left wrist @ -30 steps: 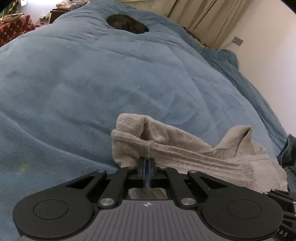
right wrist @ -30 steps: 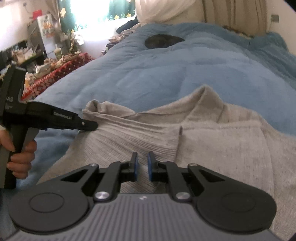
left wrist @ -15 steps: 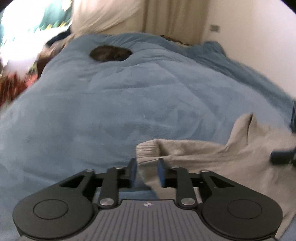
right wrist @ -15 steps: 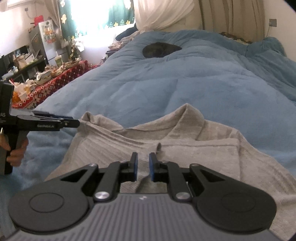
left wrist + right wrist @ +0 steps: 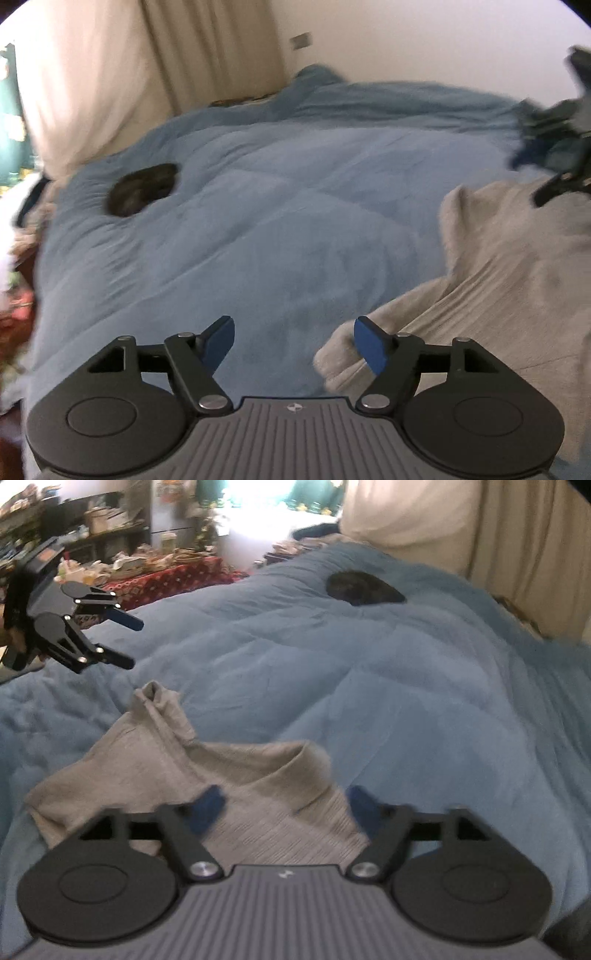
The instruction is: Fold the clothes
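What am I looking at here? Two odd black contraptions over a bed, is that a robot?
No robot: a person holds a two-finger tool in each hand, and each tool carries a camera looking forward along its fingers. One picture comes from the left tool, the other from the right tool. Both stand open and hold nothing. The right view also shows the left tool from outside, at the far left. Below them lies a grey sweater, partly folded, on a blue blanket covering the bed. The dark round shape farther up the blanket is too blurred to name. The job is folding clothes.
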Motion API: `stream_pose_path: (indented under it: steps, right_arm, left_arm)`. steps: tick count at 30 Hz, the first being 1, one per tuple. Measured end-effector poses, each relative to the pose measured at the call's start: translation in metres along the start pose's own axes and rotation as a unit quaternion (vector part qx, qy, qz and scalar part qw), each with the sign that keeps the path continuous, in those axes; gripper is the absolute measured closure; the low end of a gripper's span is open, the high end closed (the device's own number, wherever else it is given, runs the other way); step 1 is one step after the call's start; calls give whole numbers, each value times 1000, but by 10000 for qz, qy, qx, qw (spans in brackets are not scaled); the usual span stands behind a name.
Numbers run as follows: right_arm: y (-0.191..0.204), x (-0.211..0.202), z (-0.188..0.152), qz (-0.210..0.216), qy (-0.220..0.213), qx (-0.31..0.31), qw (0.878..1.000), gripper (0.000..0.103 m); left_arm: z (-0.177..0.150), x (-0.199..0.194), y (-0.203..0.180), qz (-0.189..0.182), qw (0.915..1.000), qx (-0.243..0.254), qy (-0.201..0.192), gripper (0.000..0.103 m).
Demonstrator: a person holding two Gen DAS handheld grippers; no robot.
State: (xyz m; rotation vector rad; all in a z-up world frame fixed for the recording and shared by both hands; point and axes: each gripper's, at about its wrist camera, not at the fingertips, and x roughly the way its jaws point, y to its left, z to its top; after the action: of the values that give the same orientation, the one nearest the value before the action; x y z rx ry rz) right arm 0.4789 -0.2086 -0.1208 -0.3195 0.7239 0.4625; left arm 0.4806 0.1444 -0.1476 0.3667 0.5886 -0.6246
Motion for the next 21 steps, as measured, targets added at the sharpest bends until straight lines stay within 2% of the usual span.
stream_pose_path:
  steps: [2, 4, 6, 9, 12, 15, 18, 21]
  right_arm:
    - [-8, 1, 8, -28, -237, -299, 9993, 1]
    - [-14, 3, 14, -63, -445, -621, 9971, 1]
    - [-19, 13, 21, -128, -303, -744, 9967, 1]
    - [-25, 25, 30, 108, 66, -640, 9979, 1]
    - [-22, 29, 37, 174, 462, -734, 9961, 1]
    - [-20, 31, 45, 223, 834, -832, 9928, 1]
    - [-17, 32, 51, 393, 1114, -1034, 9876, 1]
    - [-14, 39, 52, 618, 1219, -1558, 9783, 1]
  left_arm:
    - [4, 1, 9, -208, 9997, -110, 36, 25]
    - [6, 2, 8, -221, 9996, 87, 128, 25]
    - [8, 2, 1, -414, 9978, 430, 272, 25]
    - [10, 4, -13, -739, 9914, 974, 471, 25]
    - [12, 8, -24, -930, 9804, 1608, 663, 26]
    - [15, 14, -31, -1028, 9642, 2277, 893, 28]
    - [16, 27, -30, -1032, 9489, 2789, 1056, 44]
    - [19, 41, -28, -1151, 9354, 3109, 1231, 57]
